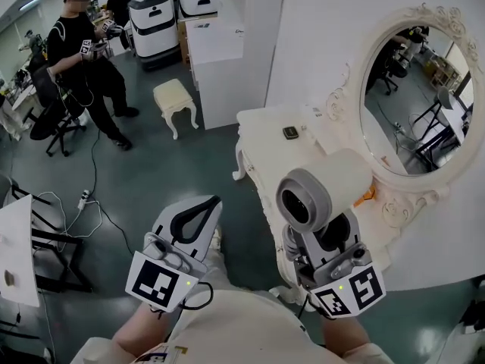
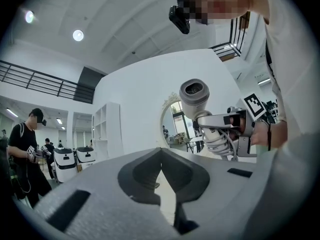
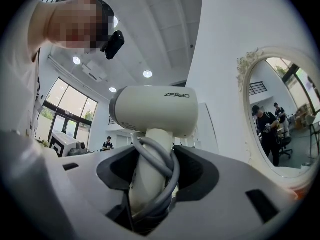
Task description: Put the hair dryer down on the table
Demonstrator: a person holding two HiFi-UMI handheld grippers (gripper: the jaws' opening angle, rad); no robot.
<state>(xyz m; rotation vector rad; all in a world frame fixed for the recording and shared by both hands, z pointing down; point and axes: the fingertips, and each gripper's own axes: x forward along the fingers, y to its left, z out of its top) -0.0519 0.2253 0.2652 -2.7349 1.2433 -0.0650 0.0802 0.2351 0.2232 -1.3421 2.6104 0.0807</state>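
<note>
A white dressing table stands ahead. My right gripper clamps the hair dryer by its handle, aloft near the table's edge. My left gripper is closed on nothing. Next, I reckon: lower it onto the tabletop.

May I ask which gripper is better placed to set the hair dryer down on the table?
Right. The right gripper has its jaws shut on the hair dryer handle, next to the white table. The left gripper is shut, empty and farther from it.
</note>
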